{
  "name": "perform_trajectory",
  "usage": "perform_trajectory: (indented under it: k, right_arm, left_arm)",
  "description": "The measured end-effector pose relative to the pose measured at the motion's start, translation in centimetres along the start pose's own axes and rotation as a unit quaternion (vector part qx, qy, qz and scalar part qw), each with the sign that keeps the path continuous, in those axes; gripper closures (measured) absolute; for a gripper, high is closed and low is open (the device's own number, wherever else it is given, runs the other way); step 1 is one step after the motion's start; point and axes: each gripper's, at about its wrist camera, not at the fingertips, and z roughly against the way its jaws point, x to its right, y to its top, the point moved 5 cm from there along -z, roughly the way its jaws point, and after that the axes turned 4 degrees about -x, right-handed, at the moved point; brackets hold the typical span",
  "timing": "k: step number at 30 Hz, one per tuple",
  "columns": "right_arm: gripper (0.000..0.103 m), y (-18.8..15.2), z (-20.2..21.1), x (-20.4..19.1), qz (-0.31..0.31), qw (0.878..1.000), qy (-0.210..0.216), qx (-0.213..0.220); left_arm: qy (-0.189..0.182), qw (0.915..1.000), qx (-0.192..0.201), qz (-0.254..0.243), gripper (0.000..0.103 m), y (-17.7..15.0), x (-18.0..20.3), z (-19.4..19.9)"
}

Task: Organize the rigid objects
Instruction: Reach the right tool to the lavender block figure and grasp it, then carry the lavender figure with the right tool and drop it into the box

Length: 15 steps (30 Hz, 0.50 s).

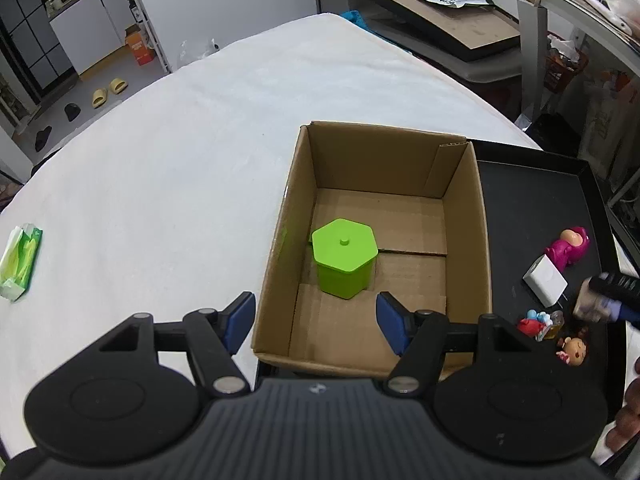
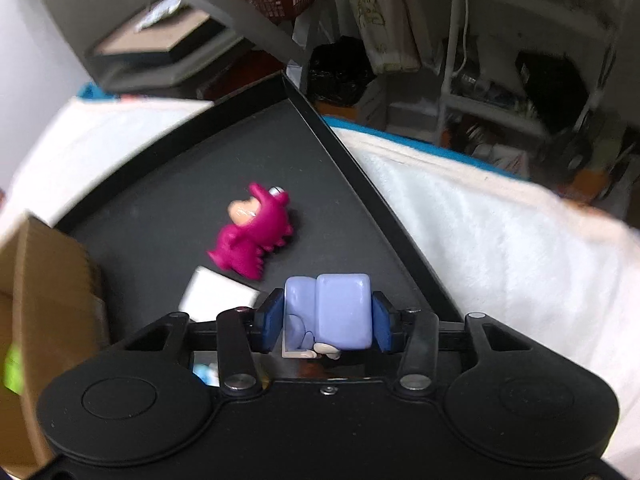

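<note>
A table (image 1: 160, 160) covered with a soft white cloth is seen, and a brown cardboard box (image 1: 280, 264) with plain, rough walls is set on it. Inside the box, near its 7 o'clock corner, a bright green plastic pot (image 1: 344, 262) is stood upright; it has six flat sides, a smooth lid and a tiny round knob on top. Right at the box's 3 o'clock side a flat black tray (image 1: 532, 208) with a low rim is laid. On the tray a shiny pink dinosaur-suit toy (image 2: 252, 234) is seen lying on its side, and a smooth white square block (image 2: 212, 294) is placed touching it at its 7 o'clock. Toward the tray's 6 o'clock end a small blue and red toy (image 1: 538, 322) and a little doll head (image 1: 574, 350) are found close together. The left gripper (image 1: 316, 322) is held over the near wall of the box with its blue-padded fingers spread wide and nothing between them. In the right wrist view the right gripper (image 2: 326, 322) is closed on a pale purple toy (image 2: 334, 310), a smooth, glossy, blocky thing with rounded corners and small white parts at its lower end; the blue pads are pressed on both its sides, above the tray. At 9 o'clock on the table a green and white packet (image 1: 20, 264) is laid, well apart from the box.
</note>
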Motion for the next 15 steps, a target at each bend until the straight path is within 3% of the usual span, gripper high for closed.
perform_trajectory:
  k: [7, 15]
  right_arm:
    - [0.059, 1.1, 3.9, -0.3, -0.022, 0.997, 0.050, 0.053]
    - [0.059, 1.8, 7.5, -2.0, 0.012, 0.992, 0.086, 0.096]
  left_arm:
    - [-0.006, 0.9999, -0.004, 0.013, 0.038, -0.6, -1.3, 0.0]
    - [-0.023, 0.9997, 0.003, 0.011, 0.038, -0.9, -2.4, 0.7]
